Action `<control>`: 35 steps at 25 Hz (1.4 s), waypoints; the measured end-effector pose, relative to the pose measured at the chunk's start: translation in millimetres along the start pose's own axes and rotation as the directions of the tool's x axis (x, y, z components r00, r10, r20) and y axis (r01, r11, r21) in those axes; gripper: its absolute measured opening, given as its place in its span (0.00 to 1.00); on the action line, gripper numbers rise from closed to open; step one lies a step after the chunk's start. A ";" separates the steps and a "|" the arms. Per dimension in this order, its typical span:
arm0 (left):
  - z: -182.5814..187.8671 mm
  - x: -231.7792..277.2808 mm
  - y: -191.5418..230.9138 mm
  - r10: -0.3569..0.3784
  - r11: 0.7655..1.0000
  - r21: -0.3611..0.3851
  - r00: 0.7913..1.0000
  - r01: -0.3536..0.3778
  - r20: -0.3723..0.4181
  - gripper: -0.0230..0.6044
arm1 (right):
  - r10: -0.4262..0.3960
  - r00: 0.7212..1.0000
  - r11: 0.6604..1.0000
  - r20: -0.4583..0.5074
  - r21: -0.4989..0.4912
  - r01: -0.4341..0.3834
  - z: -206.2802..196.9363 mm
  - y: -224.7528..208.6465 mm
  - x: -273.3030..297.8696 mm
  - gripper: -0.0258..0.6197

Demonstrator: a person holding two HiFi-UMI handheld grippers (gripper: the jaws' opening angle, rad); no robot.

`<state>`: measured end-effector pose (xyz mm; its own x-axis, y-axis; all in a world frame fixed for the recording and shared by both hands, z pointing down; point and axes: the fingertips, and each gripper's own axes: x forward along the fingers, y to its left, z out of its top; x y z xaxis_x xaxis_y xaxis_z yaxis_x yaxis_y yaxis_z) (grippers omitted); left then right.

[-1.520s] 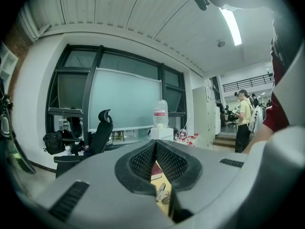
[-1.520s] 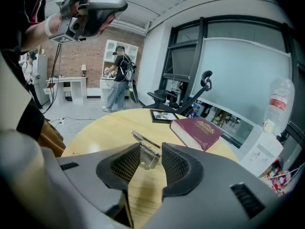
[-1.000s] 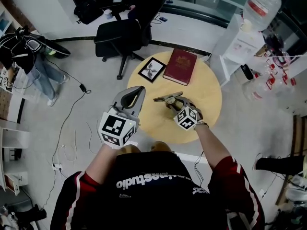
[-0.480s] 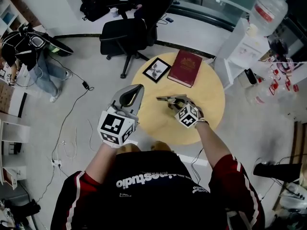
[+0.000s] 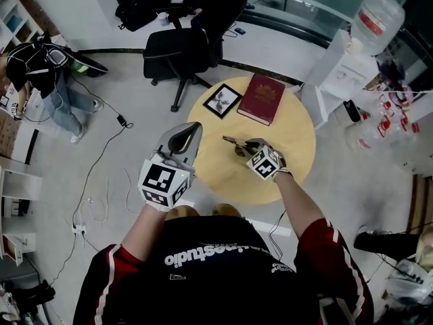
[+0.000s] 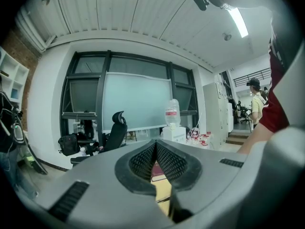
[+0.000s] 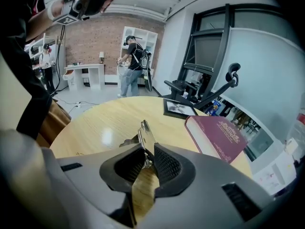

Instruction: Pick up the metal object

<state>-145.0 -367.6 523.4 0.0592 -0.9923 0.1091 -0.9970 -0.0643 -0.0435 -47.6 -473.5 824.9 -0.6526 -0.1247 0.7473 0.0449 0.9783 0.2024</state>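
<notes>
A slim shiny metal object [image 5: 233, 141] lies on the round wooden table [image 5: 291, 147], its long blade pointing left. My right gripper [image 5: 245, 147] reaches down onto it from the near side. In the right gripper view the metal object [image 7: 147, 136] stands on edge between the ribbed pads [image 7: 164, 163]; the jaws have just been closing and now pinch it at their tips [image 7: 147, 151]. My left gripper [image 5: 196, 126] hovers off the table's left edge, shut and holding nothing, pads pressed together [image 6: 155, 146].
A dark red book [image 5: 262, 98] and a black picture frame [image 5: 221, 101] lie at the table's far side. Beyond stand a black office chair [image 5: 183, 46] and a water dispenser [image 5: 352, 39]. Cables trail on the floor at left.
The right gripper's jaws have narrowed around the metal object, which now sits pinched between them. Both hands stay nearly where they were.
</notes>
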 end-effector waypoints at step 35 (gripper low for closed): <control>34.9 -29.7 14.4 -0.101 0.992 -0.079 0.995 0.102 0.021 0.06 | -0.250 0.968 0.845 0.017 0.492 0.210 40.9 24.0 -108.7 0.09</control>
<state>-159.4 -342.7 484.9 0.1604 -0.9827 0.0922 -0.9866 -0.1567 0.0461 -6.5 -429.7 722.6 -0.6556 -0.3625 0.6624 -0.4711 0.8819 0.0164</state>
